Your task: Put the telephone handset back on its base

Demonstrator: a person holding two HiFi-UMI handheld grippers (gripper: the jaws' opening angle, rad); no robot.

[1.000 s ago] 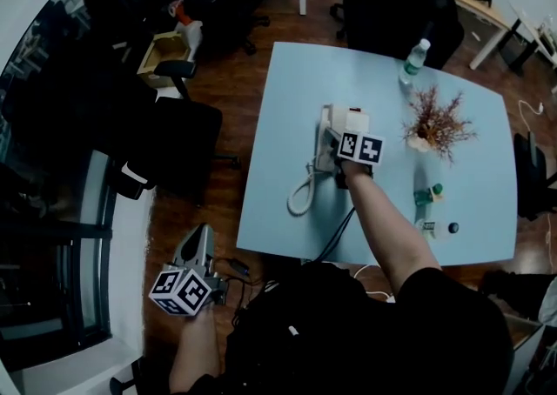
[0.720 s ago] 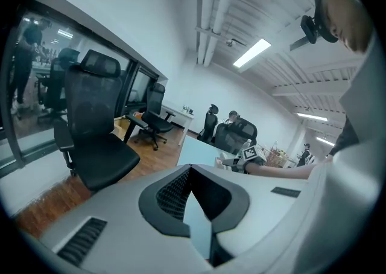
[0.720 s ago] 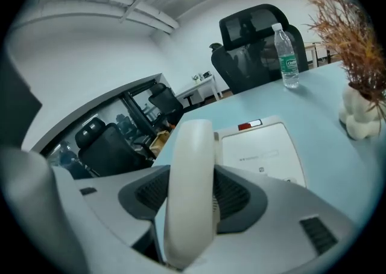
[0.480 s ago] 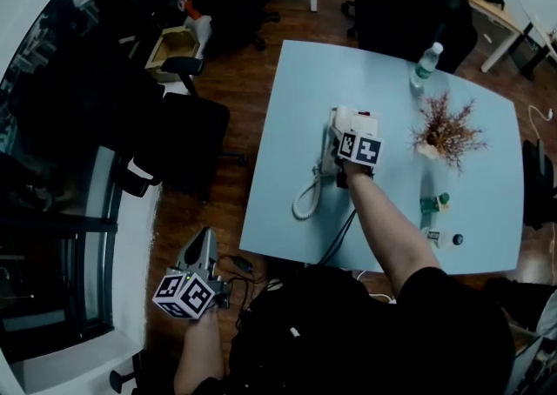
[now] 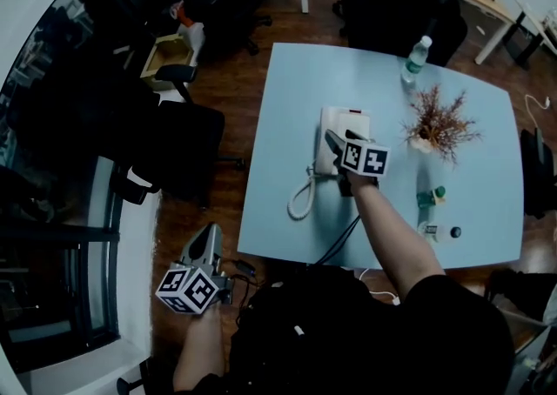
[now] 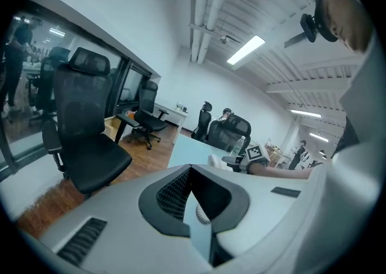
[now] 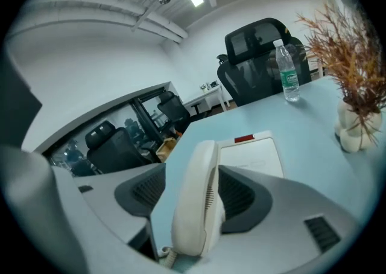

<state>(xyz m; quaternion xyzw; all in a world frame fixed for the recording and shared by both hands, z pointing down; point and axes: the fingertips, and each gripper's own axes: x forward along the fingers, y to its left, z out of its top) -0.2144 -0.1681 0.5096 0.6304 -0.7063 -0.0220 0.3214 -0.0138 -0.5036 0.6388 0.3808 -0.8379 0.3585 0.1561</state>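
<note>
The right tool (image 7: pixel 194 189) was opening its jaws around the handset (image 7: pixel 194 221), lying lengthwise between them, apparently seated on the base (image 7: pixel 256 158).

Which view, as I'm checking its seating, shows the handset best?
Right gripper view: the handset stands large between the jaws of the opening right tool. Head view shows it small; left gripper view can't resolve it.

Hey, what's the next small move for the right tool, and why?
Probably draw the right tool straight back: its jaws are opening, and the cream telephone handset between them appears to lie along the white telephone base's left side.
</note>
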